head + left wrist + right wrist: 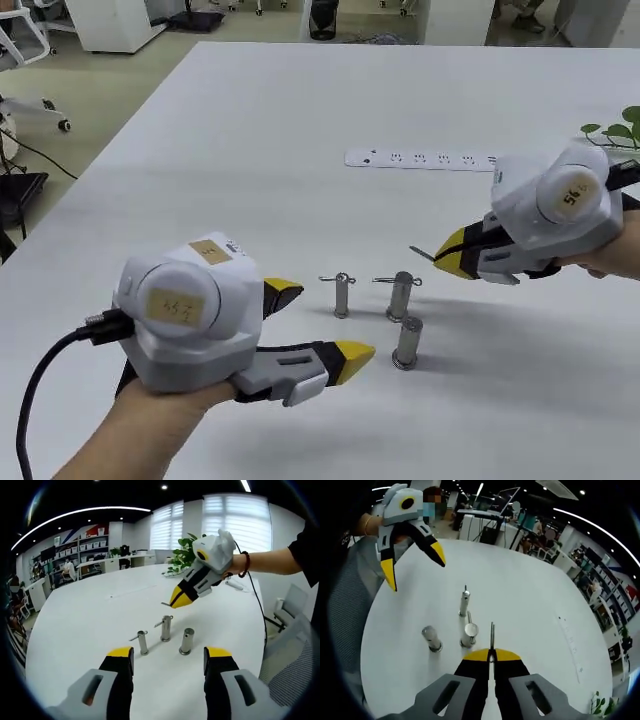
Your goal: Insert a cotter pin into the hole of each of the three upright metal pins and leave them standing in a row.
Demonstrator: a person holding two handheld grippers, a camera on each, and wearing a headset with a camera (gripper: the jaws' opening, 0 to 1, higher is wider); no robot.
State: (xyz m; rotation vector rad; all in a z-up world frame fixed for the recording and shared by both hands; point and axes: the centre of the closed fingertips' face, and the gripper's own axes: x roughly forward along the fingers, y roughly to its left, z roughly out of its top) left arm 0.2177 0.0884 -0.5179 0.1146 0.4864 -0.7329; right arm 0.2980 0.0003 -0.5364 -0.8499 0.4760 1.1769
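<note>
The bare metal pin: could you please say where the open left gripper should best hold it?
Probably mid-shaft on the bare pin, above its wider foot, leaving the top free. Bring the left gripper in level from the near left: the pin stands upright, and the other two pins stand beyond it.

Bright ceiling light, soft shadows; fisheye edges warped.

My right gripper (491, 655) pinches a cotter pin (492, 635) near three pins (469, 633); left gripper (415, 569) gapes beyond.
</note>
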